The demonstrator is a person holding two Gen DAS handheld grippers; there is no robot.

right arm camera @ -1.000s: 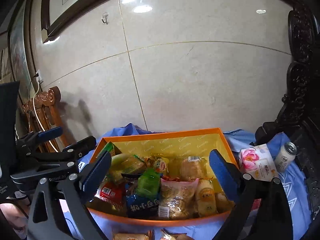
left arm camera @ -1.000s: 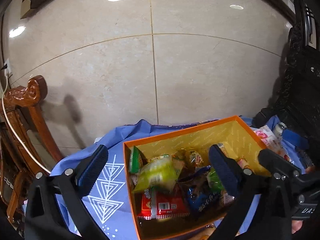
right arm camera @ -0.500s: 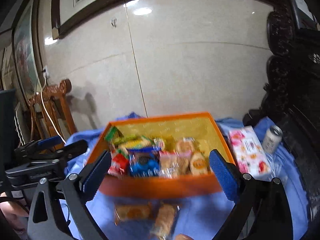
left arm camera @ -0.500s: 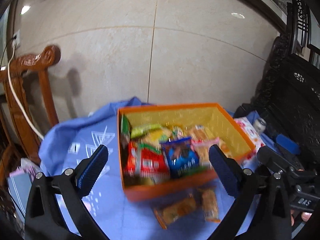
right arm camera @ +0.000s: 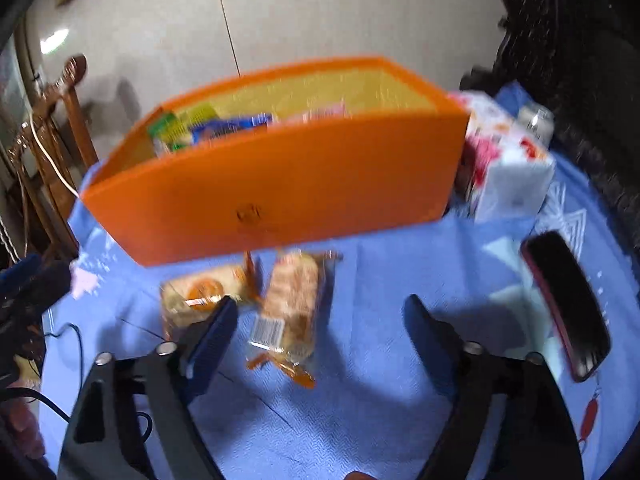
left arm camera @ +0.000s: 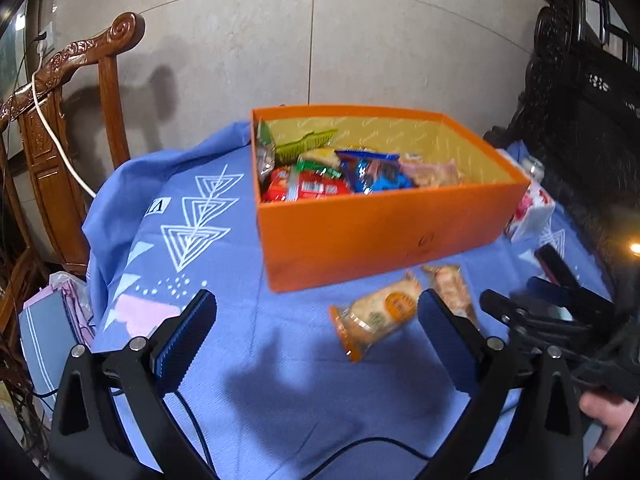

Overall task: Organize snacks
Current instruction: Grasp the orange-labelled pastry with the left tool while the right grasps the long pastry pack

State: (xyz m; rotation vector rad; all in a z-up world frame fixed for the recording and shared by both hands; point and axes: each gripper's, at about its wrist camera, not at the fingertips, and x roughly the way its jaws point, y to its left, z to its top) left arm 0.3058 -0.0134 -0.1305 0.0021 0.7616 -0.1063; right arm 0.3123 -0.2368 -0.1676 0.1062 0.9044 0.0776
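Both of my claws have dropped toward the blue cloth [left arm camera: 248,360] since a second ago, when they looked down into the orange box [left arm camera: 384,232]. From the left wrist, my left gripper [left arm camera: 316,340] gapes wide and empty at the bottom of the frame; most snacks already fill the box at centre, while two wrapped cakes lie loose below it, the round-label cake [left arm camera: 376,318] nearest. From the right wrist, my right gripper [right arm camera: 320,328] is closing, nothing pinched yet, the barcode cake [right arm camera: 290,304] lying between its jaws at lower centre. Those two remain, I judge.

home, carved wooden chair [left arm camera: 76,92], tiled wall [left arm camera: 360,40]
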